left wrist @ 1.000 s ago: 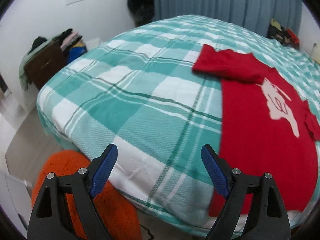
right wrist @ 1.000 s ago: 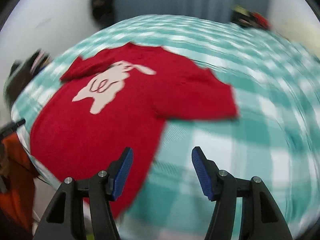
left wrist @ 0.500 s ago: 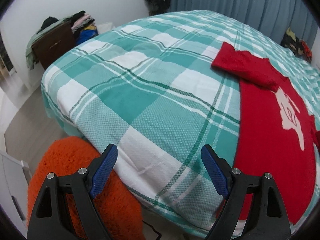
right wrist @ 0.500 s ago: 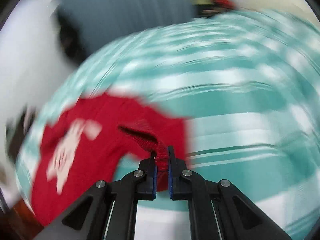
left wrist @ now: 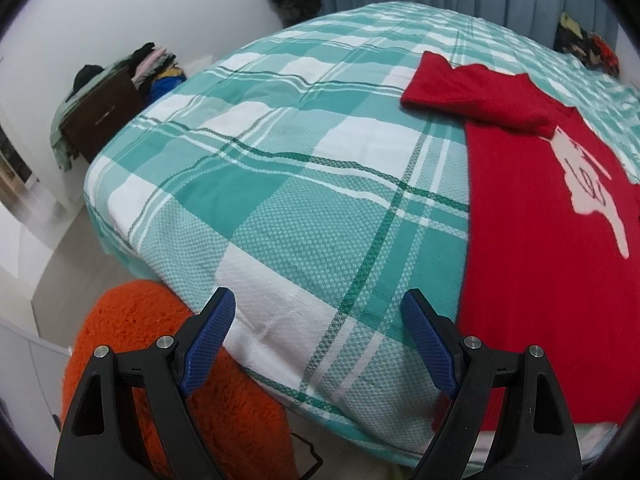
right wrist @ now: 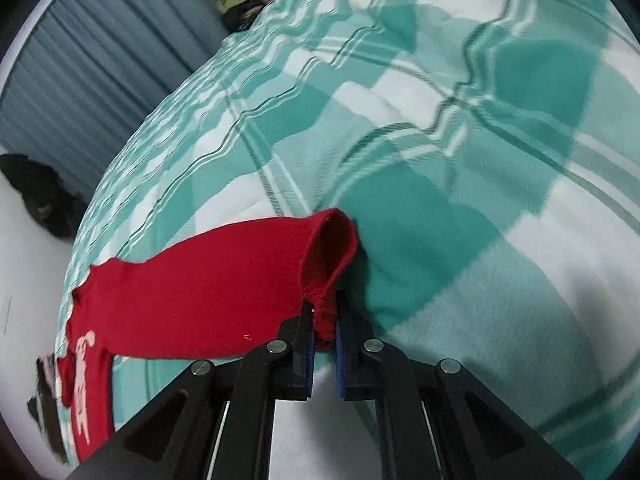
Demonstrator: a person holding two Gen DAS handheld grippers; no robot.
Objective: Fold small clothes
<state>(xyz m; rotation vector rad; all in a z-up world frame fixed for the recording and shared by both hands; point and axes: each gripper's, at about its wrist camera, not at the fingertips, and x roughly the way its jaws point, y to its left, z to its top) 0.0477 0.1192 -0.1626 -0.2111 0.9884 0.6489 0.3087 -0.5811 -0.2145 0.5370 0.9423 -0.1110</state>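
A small red sweater (left wrist: 536, 208) with a white bunny print (left wrist: 592, 184) lies flat on the teal and white plaid bed (left wrist: 304, 184); its left sleeve is folded across the chest. My left gripper (left wrist: 318, 338) is open and empty, hovering over the bed's near corner, left of the sweater's hem. My right gripper (right wrist: 323, 332) is shut on the cuff of the sweater's right sleeve (right wrist: 224, 280) and holds it lifted a little off the bed, with the sleeve stretched to the left.
An orange fluffy stool (left wrist: 160, 384) stands by the bed's near corner. A dark dresser (left wrist: 100, 116) piled with clothes stands by the left wall. Blue curtains (right wrist: 92, 60) hang behind the bed. More clothes (left wrist: 584, 44) lie at the far edge.
My right gripper closed on the sleeve cuff and lifted it, pulling the sleeve out to the side. My left gripper stayed open and shifted slightly at the bed's corner.
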